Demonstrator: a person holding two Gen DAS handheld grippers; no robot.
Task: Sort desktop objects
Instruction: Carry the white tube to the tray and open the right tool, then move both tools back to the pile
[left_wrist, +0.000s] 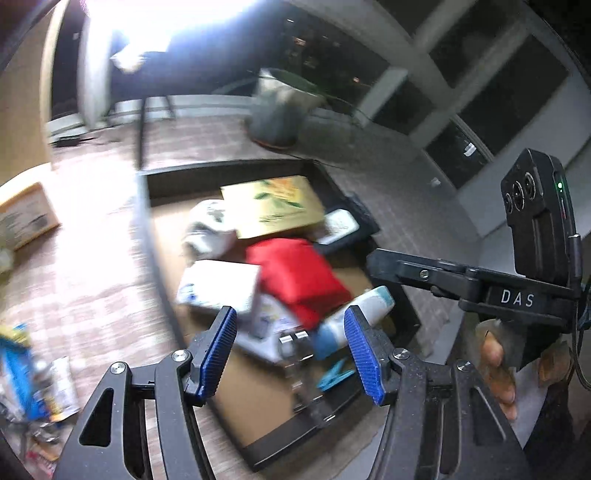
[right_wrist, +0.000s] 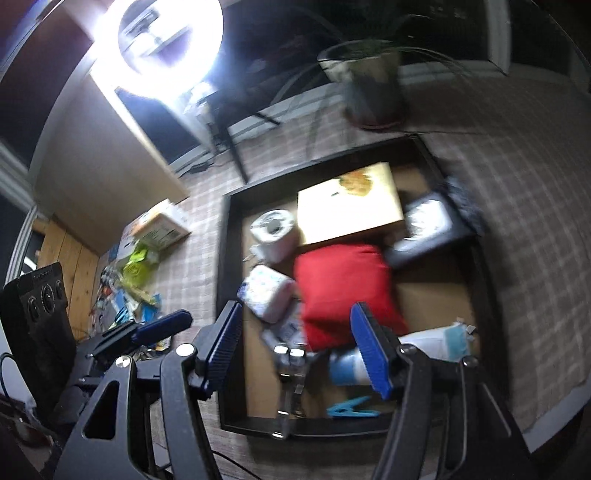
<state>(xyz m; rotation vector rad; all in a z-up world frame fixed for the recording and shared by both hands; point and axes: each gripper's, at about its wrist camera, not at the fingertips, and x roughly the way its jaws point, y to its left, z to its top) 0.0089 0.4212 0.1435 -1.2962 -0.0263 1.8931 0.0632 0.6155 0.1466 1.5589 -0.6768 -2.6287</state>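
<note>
A black-rimmed tray (right_wrist: 225, 236) (left_wrist: 229, 168) on the checked tablecloth holds a red pouch (right_wrist: 340, 291) (left_wrist: 295, 277), a yellow box (right_wrist: 347, 203) (left_wrist: 273, 206), a toilet roll (right_wrist: 273, 229), a tissue pack (right_wrist: 266, 291) (left_wrist: 218, 284), a white and blue tube (right_wrist: 424, 343) (left_wrist: 354, 314), a metal watch band (right_wrist: 291, 373) (left_wrist: 299, 365), a blue clothespin (right_wrist: 351, 408) (left_wrist: 334, 374) and a black framed item (right_wrist: 428, 225). My left gripper (left_wrist: 291, 350) is open and empty above the tray's near end. My right gripper (right_wrist: 295, 350) is open and empty above it too.
A pile of packets and wrappers (right_wrist: 129, 291) (left_wrist: 33, 384) lies left of the tray beside a cardboard box (right_wrist: 159, 225) (left_wrist: 26, 218). A potted plant (right_wrist: 369, 85) (left_wrist: 280, 107) stands behind the tray. A ring light (right_wrist: 162, 40) glares at the back left.
</note>
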